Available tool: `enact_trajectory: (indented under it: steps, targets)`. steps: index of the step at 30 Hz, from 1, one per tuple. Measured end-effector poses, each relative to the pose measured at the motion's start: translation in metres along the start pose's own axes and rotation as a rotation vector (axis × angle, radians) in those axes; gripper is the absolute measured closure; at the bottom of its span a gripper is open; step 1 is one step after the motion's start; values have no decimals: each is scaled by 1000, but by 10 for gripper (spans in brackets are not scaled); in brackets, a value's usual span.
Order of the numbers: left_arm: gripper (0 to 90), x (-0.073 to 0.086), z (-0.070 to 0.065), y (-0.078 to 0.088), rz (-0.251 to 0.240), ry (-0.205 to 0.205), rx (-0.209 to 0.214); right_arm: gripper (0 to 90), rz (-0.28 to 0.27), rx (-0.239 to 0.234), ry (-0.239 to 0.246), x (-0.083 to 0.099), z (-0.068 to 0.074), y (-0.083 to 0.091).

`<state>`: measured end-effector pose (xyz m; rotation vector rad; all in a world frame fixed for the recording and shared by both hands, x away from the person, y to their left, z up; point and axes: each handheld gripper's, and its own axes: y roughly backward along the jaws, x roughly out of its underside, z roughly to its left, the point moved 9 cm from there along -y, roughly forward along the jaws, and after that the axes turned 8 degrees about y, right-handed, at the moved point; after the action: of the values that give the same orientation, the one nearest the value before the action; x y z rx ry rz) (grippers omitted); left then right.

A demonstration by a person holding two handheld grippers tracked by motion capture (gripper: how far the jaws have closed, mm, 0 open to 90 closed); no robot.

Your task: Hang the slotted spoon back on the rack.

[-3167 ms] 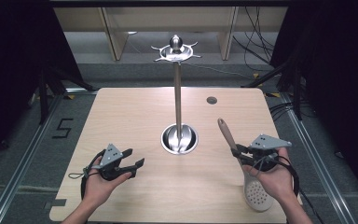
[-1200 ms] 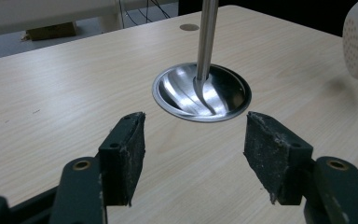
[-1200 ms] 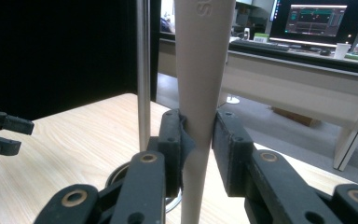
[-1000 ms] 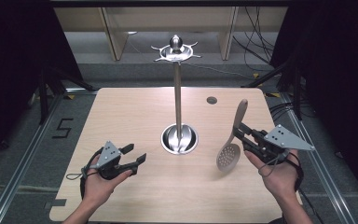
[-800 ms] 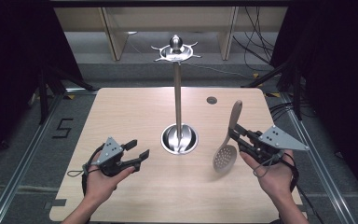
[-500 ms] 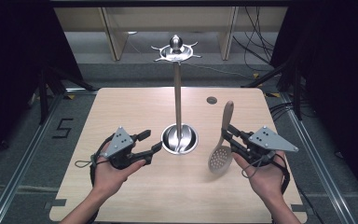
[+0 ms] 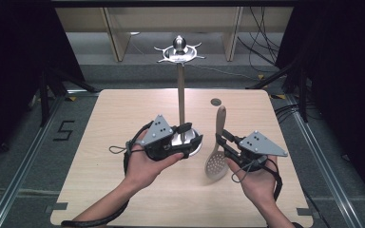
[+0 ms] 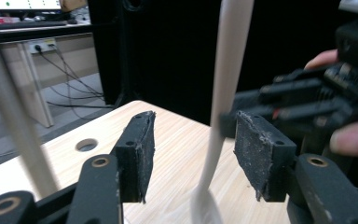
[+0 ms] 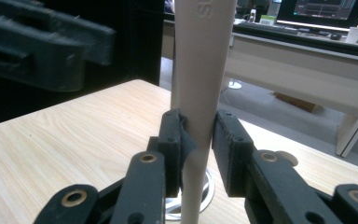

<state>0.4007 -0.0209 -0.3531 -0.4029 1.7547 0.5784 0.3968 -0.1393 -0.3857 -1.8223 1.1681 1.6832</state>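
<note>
Right now the right gripper (image 7: 222, 138) is clenched on the handle of a pale beige slotted plastic spoon (image 7: 217, 156), its two black pads pressing the shaft from either side in the right gripper view (image 9: 196, 154). The spoon stands nearly upright, handle rising above the pads and the perforated bowl hanging below them, just over the light wooden tabletop (image 7: 123, 114).

The left gripper (image 7: 190, 137) is released, its jaws spread wide. In the left gripper view (image 8: 193, 158) the spoon's handle (image 8: 223, 84) stands between the parted pads, apart from both of them, though nearer the right-hand pad. Beyond the left-hand pad rises the thin shaft of a tall silver metal stand (image 7: 181, 95), whose round base (image 7: 193, 145) sits just beside the left gripper's fingertips.
</note>
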Motion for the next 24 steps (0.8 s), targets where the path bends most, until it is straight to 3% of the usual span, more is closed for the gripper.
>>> enact_trajectory:
  steps: [7,12,14,18,24]
  targets:
    - [494,-8,-6,-12,-11,31,23,742,4,18,-27,1,3,-1]
    - [511,-13,-11,-20,-6,33,35,742,-4,-4,-14,0,5,-3]
    - [517,-13,-12,-22,-5,31,38,742,-6,9,-2,0,4,-4]
    - [533,-14,-12,-25,-3,45,41,742,15,1,-27,1,9,-4]
    - [570,-14,-12,-29,-1,49,50,741,2,-18,-6,0,14,-9]
